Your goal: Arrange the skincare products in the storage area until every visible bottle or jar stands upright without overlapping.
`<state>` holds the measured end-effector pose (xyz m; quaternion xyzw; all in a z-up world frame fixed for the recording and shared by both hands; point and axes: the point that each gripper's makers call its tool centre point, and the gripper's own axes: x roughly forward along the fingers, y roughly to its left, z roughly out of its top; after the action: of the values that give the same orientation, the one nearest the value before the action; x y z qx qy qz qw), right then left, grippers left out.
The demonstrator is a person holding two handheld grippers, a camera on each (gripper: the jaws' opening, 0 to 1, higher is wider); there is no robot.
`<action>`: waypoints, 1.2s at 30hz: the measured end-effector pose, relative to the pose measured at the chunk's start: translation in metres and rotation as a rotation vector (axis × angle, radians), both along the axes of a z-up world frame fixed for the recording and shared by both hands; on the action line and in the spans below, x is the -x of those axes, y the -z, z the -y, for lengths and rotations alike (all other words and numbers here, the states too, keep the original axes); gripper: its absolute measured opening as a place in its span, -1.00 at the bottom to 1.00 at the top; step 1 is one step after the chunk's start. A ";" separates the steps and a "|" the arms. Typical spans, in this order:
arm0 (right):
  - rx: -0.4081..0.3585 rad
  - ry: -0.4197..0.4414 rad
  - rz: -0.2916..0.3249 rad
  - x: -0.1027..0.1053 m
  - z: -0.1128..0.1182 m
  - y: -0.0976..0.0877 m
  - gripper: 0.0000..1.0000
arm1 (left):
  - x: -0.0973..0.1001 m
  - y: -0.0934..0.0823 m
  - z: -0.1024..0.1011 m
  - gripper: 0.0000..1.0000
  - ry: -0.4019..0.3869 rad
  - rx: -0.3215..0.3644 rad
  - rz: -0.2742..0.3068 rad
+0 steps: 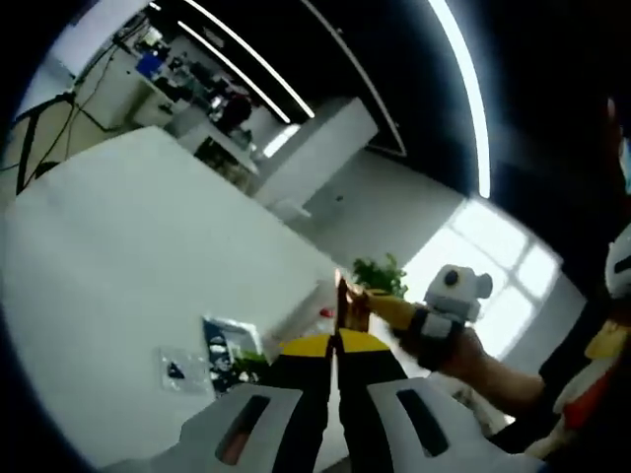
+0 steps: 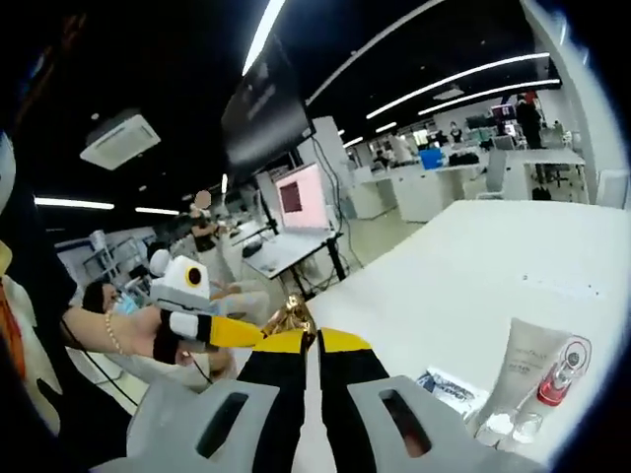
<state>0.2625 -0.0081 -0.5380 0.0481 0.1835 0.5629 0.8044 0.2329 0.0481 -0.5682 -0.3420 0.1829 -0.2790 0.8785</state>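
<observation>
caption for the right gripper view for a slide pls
Right gripper, jaws together, meets the left gripper above a white table; a tube and sachet lie nearby.

Bright ceiling light strips point(image 1: 463, 89) glare against dark surrounds; fisheye edges bend and blur.

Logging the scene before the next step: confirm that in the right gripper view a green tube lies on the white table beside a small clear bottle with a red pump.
Wrong on the colour. In the right gripper view the tube is pale beige, not green. The rest holds: it lies on the white table beside the small clear bottle with a red pump.
</observation>
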 end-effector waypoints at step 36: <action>0.433 0.119 0.247 -0.091 -0.043 0.110 -0.98 | -0.077 0.096 -0.039 -0.89 -0.076 -0.090 -0.253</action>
<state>0.3536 0.0349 -0.6483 -0.1835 0.1971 0.4636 0.8441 0.3098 0.0870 -0.6639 -0.3414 0.2916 -0.1916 0.8728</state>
